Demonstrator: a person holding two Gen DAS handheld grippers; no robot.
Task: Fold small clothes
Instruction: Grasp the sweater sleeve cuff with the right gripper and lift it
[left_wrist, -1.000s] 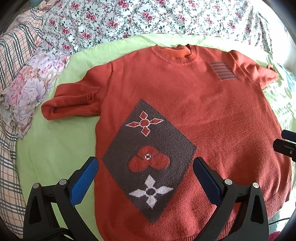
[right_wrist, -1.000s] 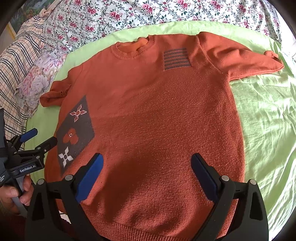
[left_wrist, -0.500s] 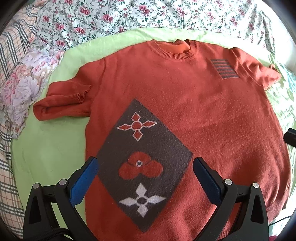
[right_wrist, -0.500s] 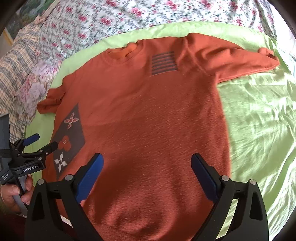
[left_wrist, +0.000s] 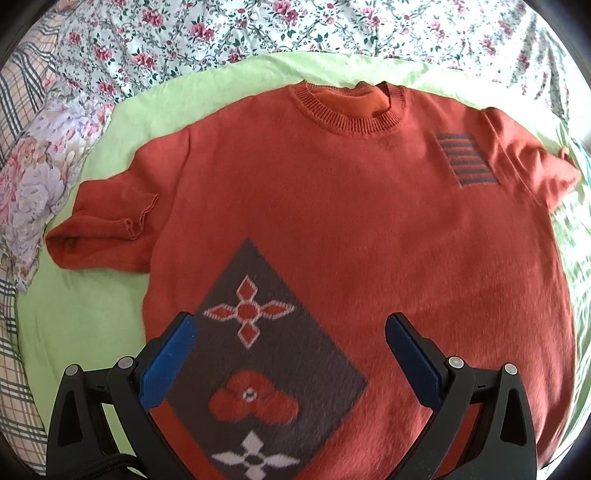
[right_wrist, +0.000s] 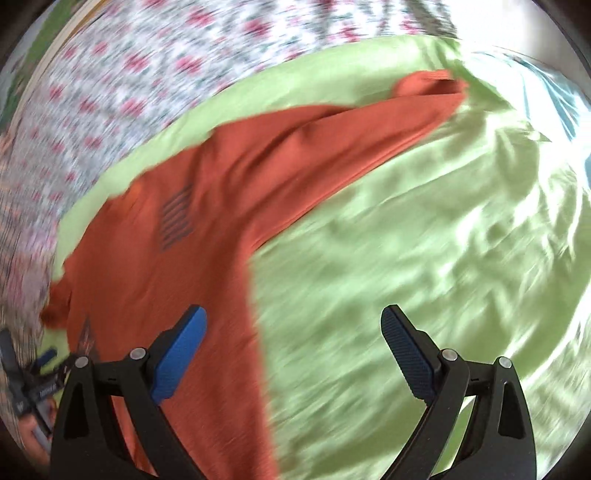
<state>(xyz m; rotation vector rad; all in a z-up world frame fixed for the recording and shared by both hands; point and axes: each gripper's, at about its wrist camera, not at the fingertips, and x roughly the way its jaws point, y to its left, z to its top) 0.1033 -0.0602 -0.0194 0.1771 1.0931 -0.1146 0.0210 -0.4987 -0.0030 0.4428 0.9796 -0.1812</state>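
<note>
An orange-red knitted sweater (left_wrist: 351, 206) lies flat, front up, on a light green sheet (left_wrist: 92, 306). Its grey diamond patch (left_wrist: 273, 369) with flower motifs sits low on the left; a striped grey patch (left_wrist: 467, 158) is near the right shoulder. The left sleeve (left_wrist: 99, 236) is folded back on itself. My left gripper (left_wrist: 290, 332) hangs open above the diamond patch. In the blurred right wrist view, my right gripper (right_wrist: 293, 325) is open over the sweater's right edge (right_wrist: 255, 332) and the sheet; the long right sleeve (right_wrist: 351, 133) stretches away to the upper right.
A floral bedspread (left_wrist: 258, 33) covers the far side of the bed, and a checked and flowered fabric (left_wrist: 33, 177) lies at the left. At the lower left of the right wrist view, a hand holds the other gripper (right_wrist: 40, 373). Green sheet (right_wrist: 424, 240) spreads to the right.
My left gripper has moved forward over the sweater, the diamond patch sliding down in view. My right gripper has swung fast to the right, now over the sweater's right edge and green sheet.
</note>
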